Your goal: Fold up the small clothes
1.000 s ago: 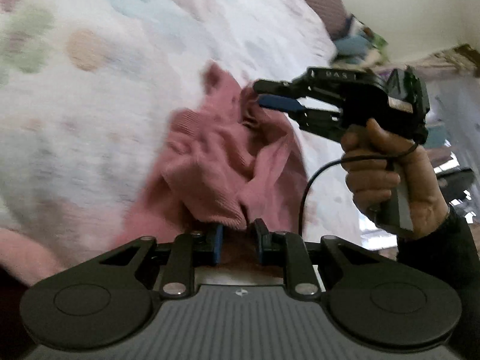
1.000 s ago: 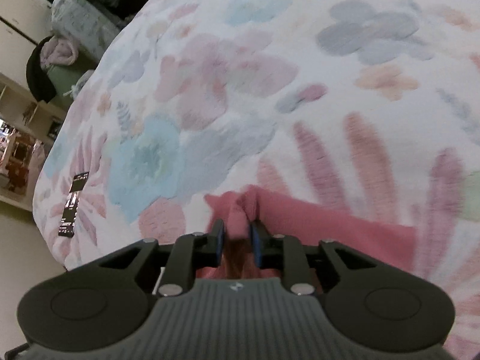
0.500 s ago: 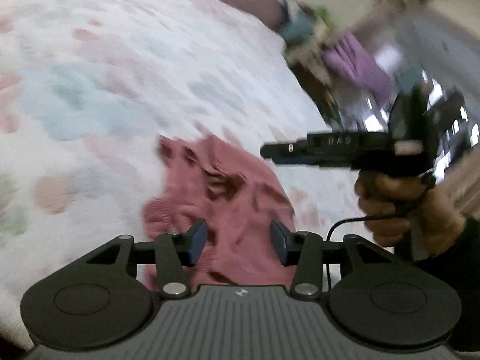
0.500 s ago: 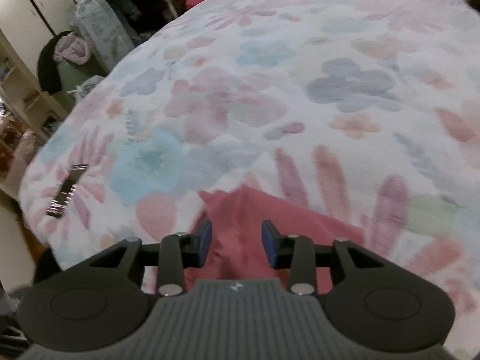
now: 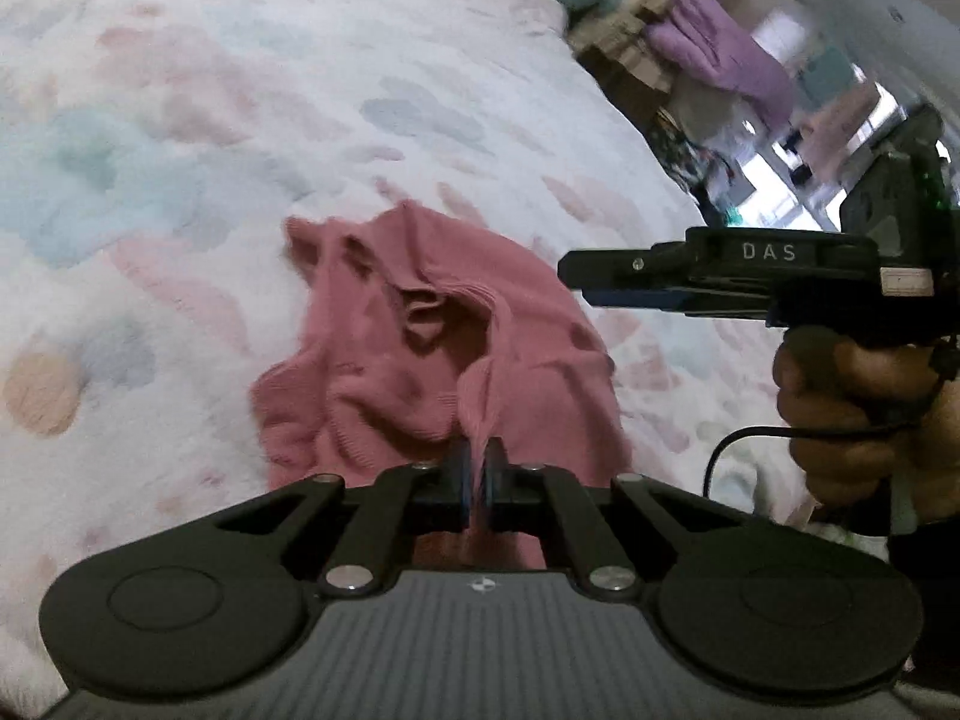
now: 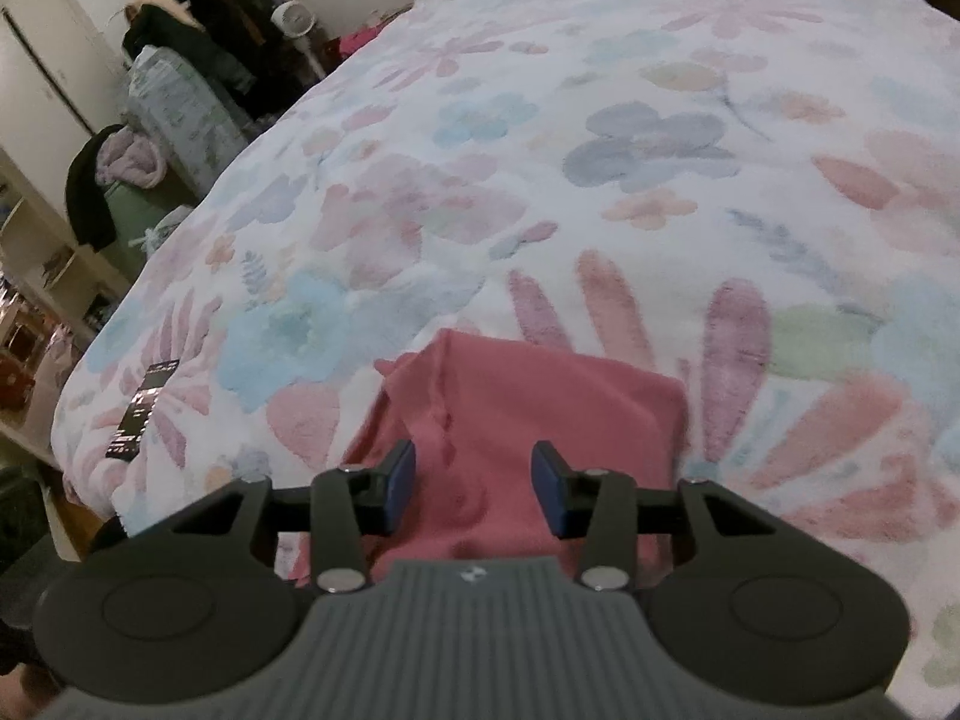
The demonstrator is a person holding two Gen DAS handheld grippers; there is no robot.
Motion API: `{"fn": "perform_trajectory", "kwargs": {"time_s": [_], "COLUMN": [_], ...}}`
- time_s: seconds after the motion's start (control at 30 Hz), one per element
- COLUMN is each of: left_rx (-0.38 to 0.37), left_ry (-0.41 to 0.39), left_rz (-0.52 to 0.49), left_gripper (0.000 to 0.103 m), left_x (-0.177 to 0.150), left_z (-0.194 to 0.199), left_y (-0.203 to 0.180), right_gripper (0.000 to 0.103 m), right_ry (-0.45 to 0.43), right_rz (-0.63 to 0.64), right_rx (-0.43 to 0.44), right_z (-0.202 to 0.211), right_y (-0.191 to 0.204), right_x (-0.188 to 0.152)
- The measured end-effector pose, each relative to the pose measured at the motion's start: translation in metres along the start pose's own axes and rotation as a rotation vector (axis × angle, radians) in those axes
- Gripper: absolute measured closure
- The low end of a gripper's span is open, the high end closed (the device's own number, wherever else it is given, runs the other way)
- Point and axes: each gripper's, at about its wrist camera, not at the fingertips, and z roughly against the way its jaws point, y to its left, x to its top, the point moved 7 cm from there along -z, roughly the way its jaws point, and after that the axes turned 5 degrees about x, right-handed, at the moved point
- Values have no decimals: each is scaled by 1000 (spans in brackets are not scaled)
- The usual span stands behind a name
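Note:
A small pink knit garment [image 5: 420, 354] lies crumpled on the floral bedspread [image 5: 180, 150]. My left gripper [image 5: 478, 474] is shut on a raised fold of the garment at its near edge. My right gripper [image 6: 474, 489] is open and empty, hovering above the garment [image 6: 528, 408]. In the left wrist view the right gripper [image 5: 606, 285] is held level to the right of the garment, above its right edge.
The bedspread [image 6: 600, 150] stretches far ahead and to the right. A dark flat phone-like object [image 6: 141, 417] lies near the bed's left edge. Piled clothes and bags [image 6: 174, 102] stand beyond that edge. Clutter and purple cloth [image 5: 720, 54] lie past the far edge.
My right gripper let go of the garment, opened wider and lifted away. My left gripper opened half a second ago and has now shut on a fold of the garment.

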Motion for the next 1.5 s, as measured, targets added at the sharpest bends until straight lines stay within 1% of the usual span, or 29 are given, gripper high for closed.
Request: {"fn": "perform_trajectory", "kwargs": {"time_s": [0.07, 0.2, 0.27, 0.3, 0.33, 0.37, 0.4, 0.43, 0.5, 0.63, 0.73, 0.8, 0.87, 0.93, 1.0, 1.07, 1.13, 1.2, 1.23, 1.27, 1.3, 1.33, 1.37, 1.4, 1.43, 1.5], "left_rx": [1, 5, 3, 2, 1, -2, -6, -12, -33, -56, -37, -6, 27, 59, 57, 57, 76, 99, 104, 108, 109, 106, 105, 113, 123, 141], "left_ry": [8, 12, 10, 9, 11, 13, 13, 12, -5, -39, -67, -77, -62, -25, 19, 42, 48, 66, 76, 78, 70, 64, 59, 50, 34, -4], "left_rz": [30, 34, 32, 31, 31, 32, 35, 39, 61, 82, 106, 139, 180, 204, 219, 207, 187, 180, 173, 173, 174, 175, 174, 172, 167, 148], "left_gripper": [100, 100, 100, 100, 100, 100, 100, 100, 100, 100, 100, 100, 100, 100, 100, 100, 98, 93, 90, 84, 79, 76, 69, 64, 64, 62], "left_x": [-2, -8, -9, -9, -10, -10, -10, -10, -7, -7, -10, -12, -15, -19, -25, -28, -27, -27, -27, -25, -23, -20, -18, -15, -11, 0], "left_z": [1, 2, 4, 4, 5, 5, 6, 6, 12, 33, 44, 48, 45, 38, 28, 19, 13, 7, 5, 5, 7, 9, 13, 19, 24, 37], "left_y": [6, 7, 5, 5, 5, 6, 6, 7, 10, 14, 24, 39, 54, 68, 72, 67, 64, 63, 64, 64, 64, 63, 64, 63, 64, 60], "right_gripper": [60, 60, 63, 68, 87, 103, 103, 103, 103, 103, 103, 103, 103, 103, 103, 103, 103, 103, 99, 98, 92, 84, 77, 76, 74, 70], "right_ry": [21, 86, 130, 153, 184, 207, 221, 230, 224, 162, 130, 122, 130, 146, 175, 209, 227, 239, 235, 212, 194, 162, 119, 84, 50, -2], "right_rz": [38, 110, 122, 131, 152, 178, 206, 220, 200, 203, 193, 191, 187, 188, 208, 238, 270, 280, 274, 253, 234, 213, 191, 174, 155, 134], "right_rx": [4, -44, -64, -82, -125, -160, -183, -186, -140, -87, -48, -33, -18, -12, -26, -58, -84, -75, -58, -33, -9, 18, 45, 61, 70, 56], "right_z": [-13, -52, -75, -86, -98, -105, -110, -113, -109, -88, -81, -83, -91, -103, -120, -140, -158, -168, -167, -159, -152, -138, -120, -104, -85, -50], "right_y": [9, 25, 28, 28, 27, 26, 26, 26, 29, 47, 62, 69, 75, 80, 82, 80, 75, 70, 70, 70, 70, 70, 68, 65, 61, 50], "right_x": [9, 31, 39, 41, 41, 41, 40, 39, 39, 50, 58, 63, 63, 62, 56, 48, 40, 33, 31, 33, 36, 39, 43, 45, 46, 40]}}
